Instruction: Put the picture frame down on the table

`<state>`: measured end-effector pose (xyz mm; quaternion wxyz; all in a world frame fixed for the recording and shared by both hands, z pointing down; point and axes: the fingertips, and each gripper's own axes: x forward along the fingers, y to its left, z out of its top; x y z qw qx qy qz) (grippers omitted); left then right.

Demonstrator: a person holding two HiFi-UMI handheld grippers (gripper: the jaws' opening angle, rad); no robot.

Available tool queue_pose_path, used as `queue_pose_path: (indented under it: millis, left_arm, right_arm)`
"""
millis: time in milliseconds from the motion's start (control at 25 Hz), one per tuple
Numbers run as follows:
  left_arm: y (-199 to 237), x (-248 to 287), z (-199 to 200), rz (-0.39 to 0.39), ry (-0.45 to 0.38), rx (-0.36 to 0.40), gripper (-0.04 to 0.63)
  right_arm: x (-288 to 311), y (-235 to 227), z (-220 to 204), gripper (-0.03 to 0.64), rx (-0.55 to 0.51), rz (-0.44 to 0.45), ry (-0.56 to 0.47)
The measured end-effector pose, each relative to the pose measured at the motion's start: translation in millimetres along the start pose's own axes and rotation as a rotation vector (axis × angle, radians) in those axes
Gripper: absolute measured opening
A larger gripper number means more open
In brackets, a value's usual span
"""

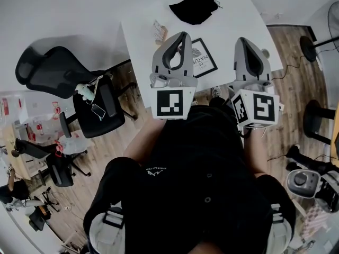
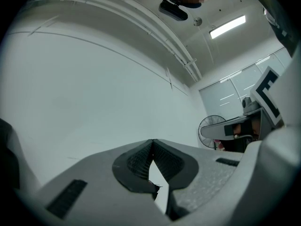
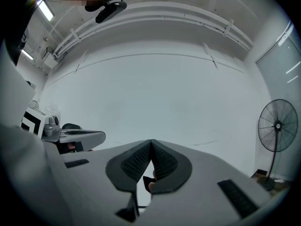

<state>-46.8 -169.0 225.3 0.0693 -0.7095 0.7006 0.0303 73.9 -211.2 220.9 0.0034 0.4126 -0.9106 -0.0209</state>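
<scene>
The picture frame (image 1: 205, 60), black-edged with a white print, lies flat on the white table (image 1: 233, 25) near its front edge. My left gripper (image 1: 183, 35) hides part of it in the head view. That gripper is raised in front of my chest, tips up, with nothing held. In the left gripper view the left gripper (image 2: 152, 141) is shut, pads meeting at the tip, and faces a bare white wall. My right gripper (image 1: 242, 40) is held up the same way to the right of the frame. The right gripper (image 3: 151, 141) is shut and empty in its own view.
A black cloth (image 1: 195, 7) lies at the table's far side and a small packet (image 1: 160, 32) near its left edge. Black office chairs (image 1: 98, 107) stand to the left on the wooden floor. A standing fan (image 3: 277, 126) and dark stools (image 1: 317, 118) are to the right.
</scene>
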Motion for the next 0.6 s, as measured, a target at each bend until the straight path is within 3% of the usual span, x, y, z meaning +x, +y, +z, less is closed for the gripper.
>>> queue_pose_path:
  millis: [600]
  left_arm:
    - [5.8, 2.4, -4.9, 0.010, 0.000, 0.007, 0.008]
  right_arm:
    - [6.6, -1.4, -6.7, -0.002, 0.013, 0.004, 0.012]
